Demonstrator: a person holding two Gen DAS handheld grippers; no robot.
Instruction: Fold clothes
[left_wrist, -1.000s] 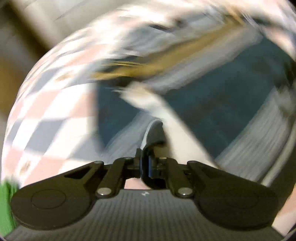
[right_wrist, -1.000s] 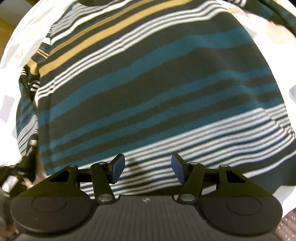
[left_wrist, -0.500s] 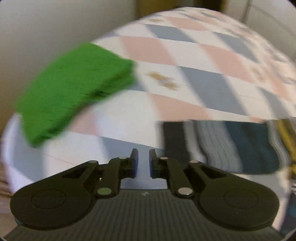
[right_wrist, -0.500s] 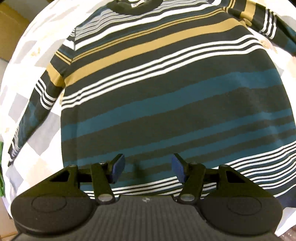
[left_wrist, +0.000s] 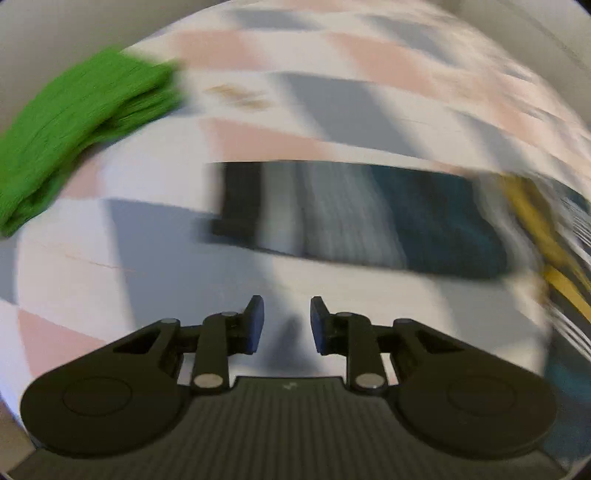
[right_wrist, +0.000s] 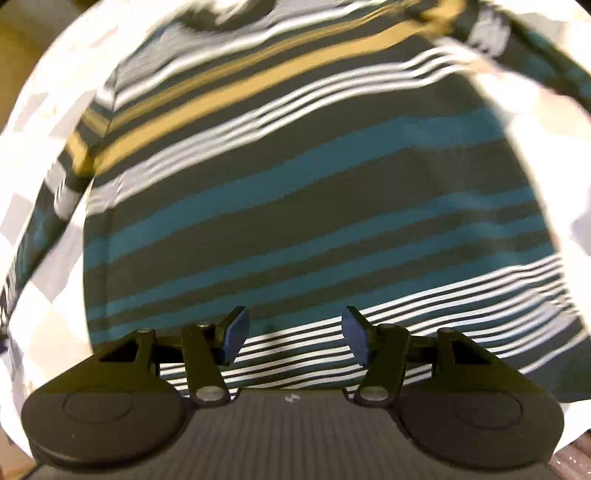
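Striped sweater (right_wrist: 306, 192) lies spread flat, front up, on a checked bedsheet (right_wrist: 22, 206) of pink, grey and white squares. Body of the sweater carries dark bands with teal stripes through the middle, mustard stripes nearer the collar, thin white stripes at the hem. Collar sits at the far end of the sweater from the right gripper (right_wrist: 293, 334); both sleeves angle outward from the shoulders, the right-side one running off toward the frame edge. Right gripper hovers over the sweater's hem, jaws spread wide, nothing between them; the white hem stripes show in the gap. Whether the fingertips touch the fabric cannot be told. Left gripper (left_wrist: 286, 319) is off to the side of the sweater, over bare sheet, jaws parted by a moderate gap and holding nothing. Just beyond it, one sleeve (left_wrist: 354, 218) lies stretched flat across the sheet, its dark cuff end pointing away from the sweater's body, grey-white and teal bands along its length, mustard stripes where it meets the shoulder. A folded green cloth (left_wrist: 81, 129) rests on the sheet well apart from the sleeve, past the cuff end, near the sheet's edge. Left view is motion-blurred, so fine detail is lost.
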